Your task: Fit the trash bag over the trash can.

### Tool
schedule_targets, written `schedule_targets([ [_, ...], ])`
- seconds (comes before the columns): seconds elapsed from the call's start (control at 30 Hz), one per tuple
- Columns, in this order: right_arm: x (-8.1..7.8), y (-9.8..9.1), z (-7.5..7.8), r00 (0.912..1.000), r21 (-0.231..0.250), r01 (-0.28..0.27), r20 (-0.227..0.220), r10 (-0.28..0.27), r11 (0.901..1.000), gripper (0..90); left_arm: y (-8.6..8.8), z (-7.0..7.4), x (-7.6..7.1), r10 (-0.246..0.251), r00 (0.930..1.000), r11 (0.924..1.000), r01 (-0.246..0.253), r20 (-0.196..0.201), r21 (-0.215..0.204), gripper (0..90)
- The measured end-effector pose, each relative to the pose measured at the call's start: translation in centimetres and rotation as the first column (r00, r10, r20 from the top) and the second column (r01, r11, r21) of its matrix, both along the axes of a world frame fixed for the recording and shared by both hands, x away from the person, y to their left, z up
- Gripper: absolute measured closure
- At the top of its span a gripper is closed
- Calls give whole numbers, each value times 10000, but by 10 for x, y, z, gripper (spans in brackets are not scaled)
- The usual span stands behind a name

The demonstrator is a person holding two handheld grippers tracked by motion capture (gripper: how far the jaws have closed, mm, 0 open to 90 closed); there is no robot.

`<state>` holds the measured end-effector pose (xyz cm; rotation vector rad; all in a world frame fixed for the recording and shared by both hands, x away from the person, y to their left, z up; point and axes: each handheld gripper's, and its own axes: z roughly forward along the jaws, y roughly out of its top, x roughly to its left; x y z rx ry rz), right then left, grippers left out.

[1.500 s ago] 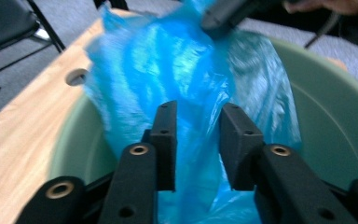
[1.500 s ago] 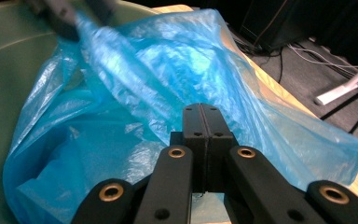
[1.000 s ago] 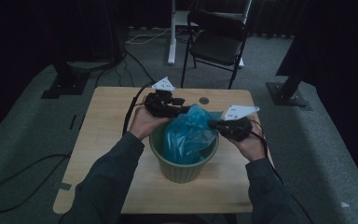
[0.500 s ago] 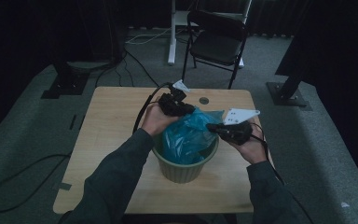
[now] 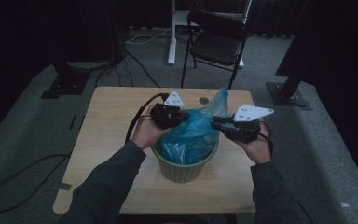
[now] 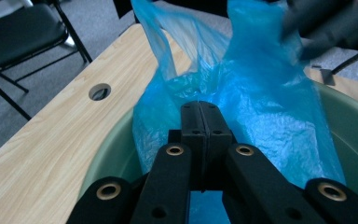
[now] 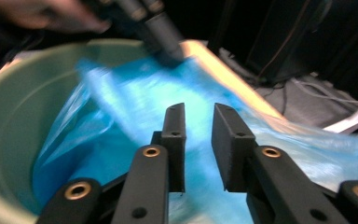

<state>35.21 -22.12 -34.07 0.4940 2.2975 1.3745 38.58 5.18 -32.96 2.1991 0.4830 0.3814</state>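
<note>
Lining the green bin, near the table's front edge, with a blue bag; left gripper has just clamped the film; right gripper, just parted, needs fresh grip at the rim.

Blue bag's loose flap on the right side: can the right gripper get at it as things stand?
Probably yes. The right gripper has just been opening, its jaws apart with nothing pressed between them, right over the blue bag. The left gripper is shut on the bag's other side.

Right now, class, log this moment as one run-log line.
left gripper: jaws shut on blue bag | right gripper: jaws open, just released | green bin: on table
</note>
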Motion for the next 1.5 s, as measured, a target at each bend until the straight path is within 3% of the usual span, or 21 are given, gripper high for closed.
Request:
schedule_targets([
  [0.17, 2, 3, 10, 9995, 8, 304, 108, -305, 9995, 730, 6, -6, -13, -62, 9998, 10000, 61, 183, 29, 897],
  [0.5, 20, 28, 10, 9949, -880, 937, -293, -966, 9917, 607, 12, -12, -23, -104, 9998, 9998, 106, 190, -148, 897],
  [0.63, 28, 33, 5, 9915, -1151, 867, -864, -969, 9896, 558, 16, -11, -25, -17, 9997, 9998, 23, 251, -209, 897],
  [0.7, 35, 37, -3, 9855, -1784, 949, -1220, -1177, 9794, 564, 22, -11, -26, 57, 9996, 9995, -49, 266, -313, 897],
  [0.73, 35, 37, -3, 9855, -1784, 949, -1220, -1177, 9794, 564, 22, -11, -26, 57, 9996, 9995, -49, 266, -313, 897],
  [0.77, 35, 37, -5, 9844, -1908, 957, -1275, -1214, 9769, 670, 27, -12, -27, 146, 9995, 9990, -135, 277, -418, 897],
  [0.87, 35, 36, -5, 9833, -2172, 1080, -1207, -1365, 9701, 815, 33, -12, -28, 220, 9995, 9986, -208, 238, -494, 898],
  [0.93, 34, 34, -5, 9828, -2250, 1112, -1198, -1408, 9680, 887, 38, -13, -28, 280, 9993, 9981, -266, 239, -564, 898],
  [1.03, 34, 31, -5, 9818, -2259, 1218, -1153, -1507, 9665, 899, 41, -14, -28, 277, 9995, 9976, -265, 164, -643, 897],
  [1.13, 35, 31, -3, 9820, -1785, 1152, -1277, -1391, 9772, 637, 41, -14, -29, 250, 9996, 9977, -240, 152, -634, 898],
  [1.17, 35, 33, -2, 9825, -1791, 1224, -1175, -1447, 9762, 573, 40, -14, -29, 238, 9996, 9977, -227, 175, -637, 898],
  [1.27, 37, 38, -2, 9814, -1900, 1360, -1087, -1585, 9723, 509, 39, -14, -30, 211, 9996, 9979, -199, 199, -619, 898],
  [1.3, 40, 42, -4, 9787, -2151, 1557, -983, -1800, 9641, 475, 36, -13, -31, 145, 9996, 9978, -130, 228, -655, 897],
  [1.43, 46, 44, -9, 9719, -2456, 1709, -1168, -2042, 9542, 559, 33, -13, -32, 78, 9996, 9976, -61, 255, -688, 898],
  [1.5, 47, 44, -12, 9665, -2714, 1922, -1140, -2298, 9431, 681, 33, -13, -31, 83, 9997, 9973, -66, 242, -727, 898],
])
